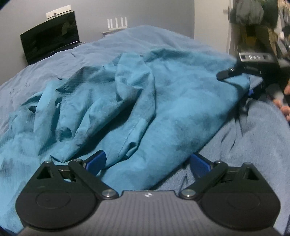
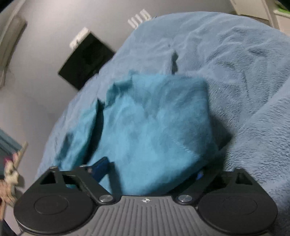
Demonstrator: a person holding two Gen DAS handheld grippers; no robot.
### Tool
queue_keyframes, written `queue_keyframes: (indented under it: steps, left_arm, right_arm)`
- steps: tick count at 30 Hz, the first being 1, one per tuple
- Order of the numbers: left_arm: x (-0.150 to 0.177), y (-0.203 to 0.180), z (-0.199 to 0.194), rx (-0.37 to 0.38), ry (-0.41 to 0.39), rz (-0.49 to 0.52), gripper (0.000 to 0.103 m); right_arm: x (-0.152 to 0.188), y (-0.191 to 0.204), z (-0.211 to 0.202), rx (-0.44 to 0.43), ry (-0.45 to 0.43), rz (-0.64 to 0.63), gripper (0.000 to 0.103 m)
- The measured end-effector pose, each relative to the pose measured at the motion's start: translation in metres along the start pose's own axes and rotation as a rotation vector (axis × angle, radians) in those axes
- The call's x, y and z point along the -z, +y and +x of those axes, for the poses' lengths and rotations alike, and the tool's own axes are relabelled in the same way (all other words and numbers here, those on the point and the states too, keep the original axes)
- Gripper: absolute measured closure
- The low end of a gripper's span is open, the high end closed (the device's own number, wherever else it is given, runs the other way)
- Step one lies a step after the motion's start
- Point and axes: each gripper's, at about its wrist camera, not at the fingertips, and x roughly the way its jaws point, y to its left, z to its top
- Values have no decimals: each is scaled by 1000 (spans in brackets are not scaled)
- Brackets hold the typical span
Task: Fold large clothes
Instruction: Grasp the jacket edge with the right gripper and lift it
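Observation:
A large teal garment (image 1: 126, 101) lies crumpled on the bed, bunched into folds at the left and smoother at the right. My left gripper (image 1: 147, 162) stands open at the garment's near edge, with cloth lying loosely between its blue pads (image 1: 96, 161). My right gripper (image 1: 239, 81) is at the garment's far right corner, one black finger above the cloth and one blue pad below it. In the right wrist view the garment (image 2: 148, 127) fills the space between the wide jaws of the right gripper (image 2: 148, 172) and covers the right pad; the pads do not visibly pinch it.
A blue-grey fleece blanket (image 1: 253, 148) covers the bed. A black screen (image 1: 49, 40) and a white router (image 1: 116, 23) stand against the far wall. Hanging clothes (image 1: 253, 10) are at the top right. A person's hand (image 1: 285, 103) holds the right gripper.

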Motion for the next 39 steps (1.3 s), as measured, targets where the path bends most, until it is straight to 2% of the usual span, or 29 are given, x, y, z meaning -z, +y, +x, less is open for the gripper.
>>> queue_keyframes:
  steps: [2,4,6,8,10,12,14,17,19,21,22,25,31,36,39]
  left_arm:
    - [-1,9,-8,35,-44,-61,4]
    - [-4,18,-16,62,-90,-128,4]
    - [-6,24,-22,83,-135,-184,4]
    - [-8,27,-27,74,-180,-222,4]
    - [-11,29,-29,33,-212,-245,4]
    - [-14,32,-29,-40,-228,-274,4]
    - [-17,36,-28,-123,-240,-308,4]
    - [-24,35,-21,-234,-207,-293,4]
    - [-24,36,-11,-195,-172,-271,4]
    - [-22,29,2,-154,-81,-228,5]
    - [-19,25,10,-141,-36,-207,5]
    - [-14,25,21,-114,9,-210,5]
    - [-8,11,27,-141,31,-135,4]
    - [-7,8,24,-145,24,-125,4]
    - [-6,10,24,-129,10,-152,4]
  right_arm:
    - [-3,-2,-9,-51,-38,26,24]
    - [-7,4,-19,-108,-86,-11,29]
    - [-11,15,-26,-163,-130,-77,29]
    - [-15,20,-18,-181,-128,-97,28]
    - [-18,13,-1,-156,-62,-36,27]
    - [-15,4,16,-111,-6,15,27]
    - [-14,1,23,-100,2,40,30]
    - [-14,11,22,-92,-25,5,38]
    - [-13,19,22,-74,-39,-37,44]
    - [-12,25,22,-66,-49,-81,49]
    - [-13,28,22,-65,-55,-106,55]
    - [-18,40,23,-63,-71,-188,65]
    - [-12,73,-1,-73,-136,-368,75]
    - [-5,102,-22,-69,-168,-479,78]
    - [-2,127,-38,-88,-189,-570,80]
